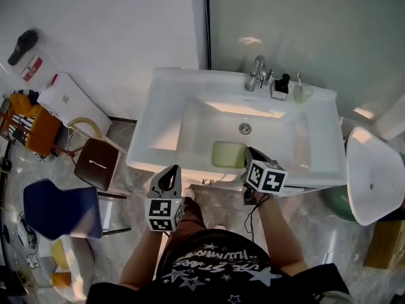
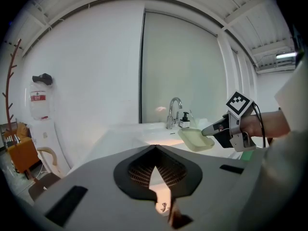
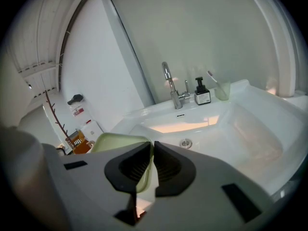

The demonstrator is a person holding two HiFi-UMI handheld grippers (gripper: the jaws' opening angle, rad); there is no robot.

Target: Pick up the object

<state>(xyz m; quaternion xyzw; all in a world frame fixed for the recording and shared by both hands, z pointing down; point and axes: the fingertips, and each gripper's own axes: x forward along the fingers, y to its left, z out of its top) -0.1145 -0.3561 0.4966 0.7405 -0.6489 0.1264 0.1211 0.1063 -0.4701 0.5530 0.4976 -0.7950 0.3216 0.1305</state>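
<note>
A pale green, shallow dish (image 1: 228, 154) hangs over the front part of the white sink basin (image 1: 190, 128). My right gripper (image 1: 249, 153) is shut on its right rim. In the right gripper view the dish rim (image 3: 120, 141) sits pinched between the dark pads (image 3: 166, 165) of my right gripper (image 3: 152, 146), with the dish spreading left. The left gripper view shows the dish (image 2: 195, 139) held level by the right gripper (image 2: 206, 131). My left gripper (image 1: 169, 171) hovers before the sink's front edge, left of the dish. Its jaws (image 2: 155, 147) are shut with nothing in them.
A chrome faucet (image 1: 256, 73), a soap pump bottle (image 1: 280, 87) and a cup with a toothbrush (image 1: 302, 92) stand on the sink's back ledge. A brown stool (image 1: 96, 163) and a blue chair (image 1: 60, 209) stand to the left. A white seat (image 1: 374, 176) is on the right.
</note>
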